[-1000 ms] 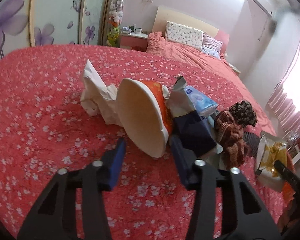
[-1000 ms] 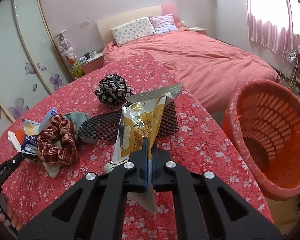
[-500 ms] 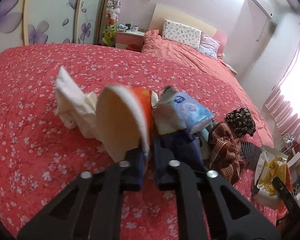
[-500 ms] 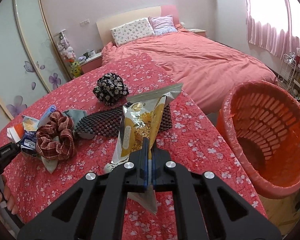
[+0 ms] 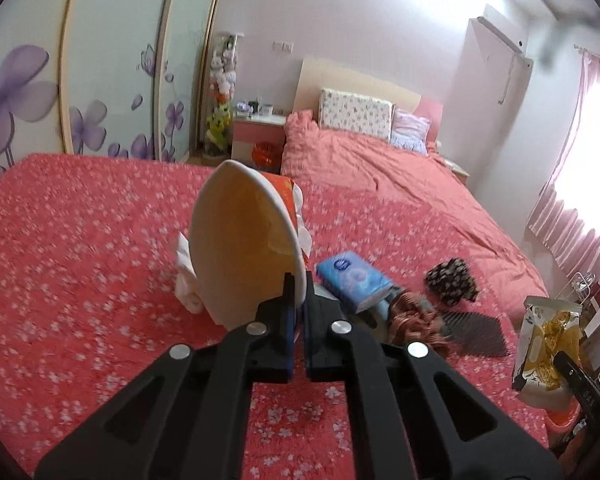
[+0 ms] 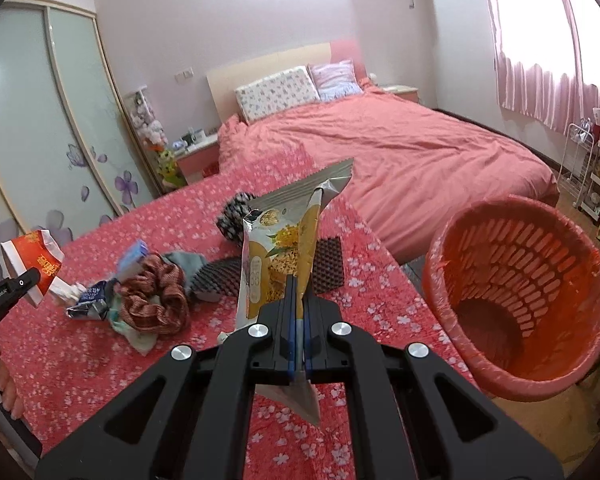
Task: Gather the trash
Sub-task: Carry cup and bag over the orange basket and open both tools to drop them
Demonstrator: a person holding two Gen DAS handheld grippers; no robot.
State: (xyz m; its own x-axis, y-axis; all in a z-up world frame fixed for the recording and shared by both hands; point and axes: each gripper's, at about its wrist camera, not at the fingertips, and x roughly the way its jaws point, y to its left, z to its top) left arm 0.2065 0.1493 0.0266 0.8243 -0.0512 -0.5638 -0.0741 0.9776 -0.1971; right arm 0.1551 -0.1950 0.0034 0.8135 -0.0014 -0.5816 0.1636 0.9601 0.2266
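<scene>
On the far left of the right wrist view, the left gripper (image 6: 24, 280) holds a red-and-white paper noodle bowl (image 6: 30, 258) lifted clear of the red floral bedspread (image 6: 80, 360), its jaws pressed together on the bowl's rim; the left wrist view shows the same pinch at the lower edge of the bowl's cream-coloured mouth. A thin paper bowl like this is probably very light and only moderately stiff, so a rim pinch should carry it, though the wall may buckle if squeezed harder. Just right of it, resting on the bedspread, are a crumpled white tissue (image 5: 186, 276), a blue plastic tissue packet (image 5: 354, 280), a rust-brown fabric scrunchie (image 6: 152, 300), a black ribbed foam mat (image 6: 272, 270) and a black-and-white patterned scrunchie (image 6: 232, 216) (the soft hair things look like belongings, not rubbish). In the middle, the right gripper (image 6: 298, 336) is clamped on the lower part of a silver-and-yellow foil snack bag (image 6: 278, 256), which stands upright above the bedspread; foil is light, floppy and slippery, so a flat seam is likely the safest hold. At the far right, beside the bed edge, stands the orange slotted plastic waste basket (image 6: 444, 264), lined with a thin bag and open to receive both pieces.
</scene>
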